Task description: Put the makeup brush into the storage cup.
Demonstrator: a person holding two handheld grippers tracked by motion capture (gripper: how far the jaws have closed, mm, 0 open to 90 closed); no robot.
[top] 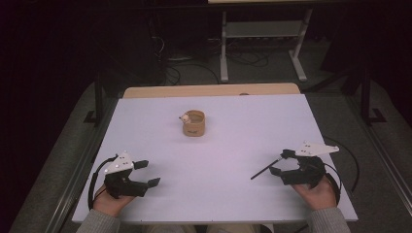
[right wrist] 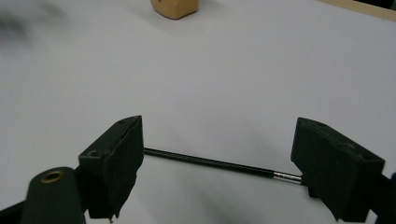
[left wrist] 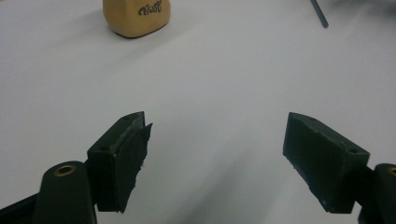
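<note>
A small tan cup [top: 194, 124] with dark lettering stands at the middle of the white table [top: 233, 126], with a small white object [top: 184, 117] at its left rim. The cup [left wrist: 136, 16] is far ahead in the left gripper view, and its base [right wrist: 174, 7] is at the top of the right gripper view. A thin black rod [top: 264, 170] with a silver end lies flat on the table. The rod [right wrist: 210, 162] runs crosswise between the jaws of my right gripper [right wrist: 219, 128], which is open [top: 278, 163]. My left gripper [top: 150, 173] rests near the front left, open and empty [left wrist: 217, 126].
A wooden strip [top: 209, 90] borders the table's far edge. Beyond it are a dark floor with cables and a white metal stand [top: 262, 43]. The rod's far tip [left wrist: 320, 14] shows at the top right of the left gripper view. Bare tabletop separates the grippers from the cup.
</note>
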